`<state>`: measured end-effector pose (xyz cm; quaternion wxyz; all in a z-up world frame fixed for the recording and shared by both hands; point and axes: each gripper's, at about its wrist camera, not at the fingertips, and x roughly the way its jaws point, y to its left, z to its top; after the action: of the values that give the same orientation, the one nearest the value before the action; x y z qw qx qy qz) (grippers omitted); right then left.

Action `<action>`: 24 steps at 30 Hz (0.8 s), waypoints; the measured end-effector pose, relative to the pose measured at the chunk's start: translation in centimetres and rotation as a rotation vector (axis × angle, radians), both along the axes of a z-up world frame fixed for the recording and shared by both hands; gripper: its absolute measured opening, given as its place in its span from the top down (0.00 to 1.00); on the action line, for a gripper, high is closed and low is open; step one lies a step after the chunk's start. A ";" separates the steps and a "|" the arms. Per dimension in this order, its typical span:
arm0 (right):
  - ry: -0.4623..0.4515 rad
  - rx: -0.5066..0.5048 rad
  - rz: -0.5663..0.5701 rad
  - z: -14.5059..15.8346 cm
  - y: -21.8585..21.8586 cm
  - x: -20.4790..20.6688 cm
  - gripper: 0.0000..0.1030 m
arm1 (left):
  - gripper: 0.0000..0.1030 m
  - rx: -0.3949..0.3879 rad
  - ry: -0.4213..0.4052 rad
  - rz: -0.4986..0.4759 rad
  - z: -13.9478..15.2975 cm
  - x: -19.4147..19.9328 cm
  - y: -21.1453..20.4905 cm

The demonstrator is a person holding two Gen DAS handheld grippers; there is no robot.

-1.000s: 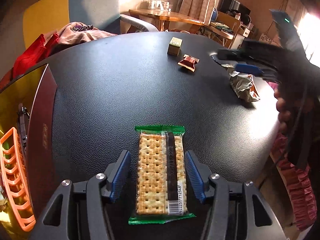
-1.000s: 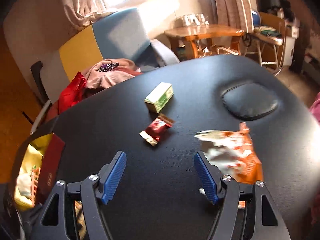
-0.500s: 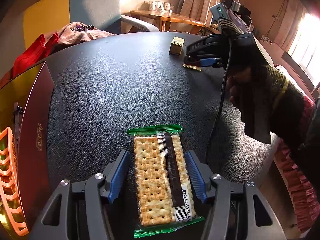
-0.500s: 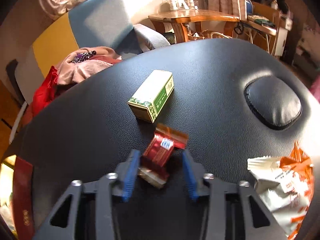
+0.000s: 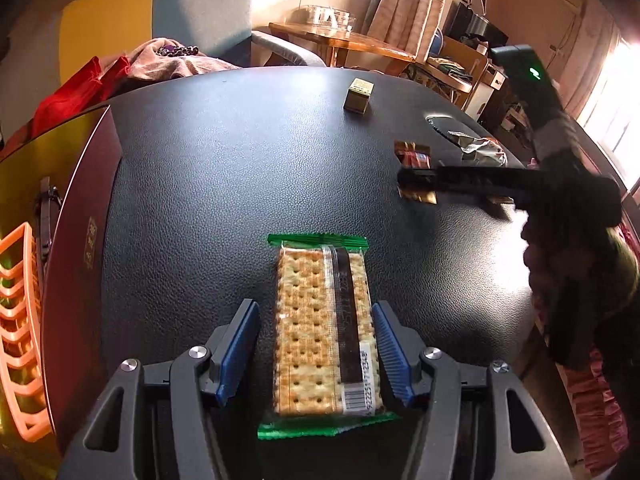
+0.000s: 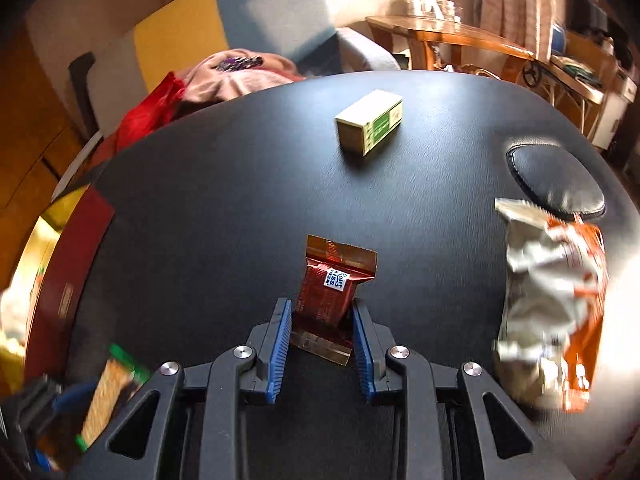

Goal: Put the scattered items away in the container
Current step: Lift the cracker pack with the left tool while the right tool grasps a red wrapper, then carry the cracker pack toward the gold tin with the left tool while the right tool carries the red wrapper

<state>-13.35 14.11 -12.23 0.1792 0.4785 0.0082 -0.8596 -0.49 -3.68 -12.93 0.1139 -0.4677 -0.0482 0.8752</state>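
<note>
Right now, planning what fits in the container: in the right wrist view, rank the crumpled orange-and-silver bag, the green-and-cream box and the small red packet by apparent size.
1. crumpled orange-and-silver bag: clearly largest.
2-3. small red packet and green-and-cream box look alike; the box lies farther from the camera, so I won't rank them.

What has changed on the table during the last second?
The right gripper moved from the crumpled orange bag to the red snack packet, and its jaws closed on it. The left gripper stays open around the cracker pack.
</note>
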 end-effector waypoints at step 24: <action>0.058 -0.062 0.002 0.5 2.0 9.0 0.48 | 0.42 -0.094 -0.001 -0.076 0.8 -1.4 1.0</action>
<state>-4.34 16.09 -11.76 0.1945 0.4474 -0.0129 -0.8728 -1.89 -2.64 -12.18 0.1251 -0.4747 0.0108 0.8711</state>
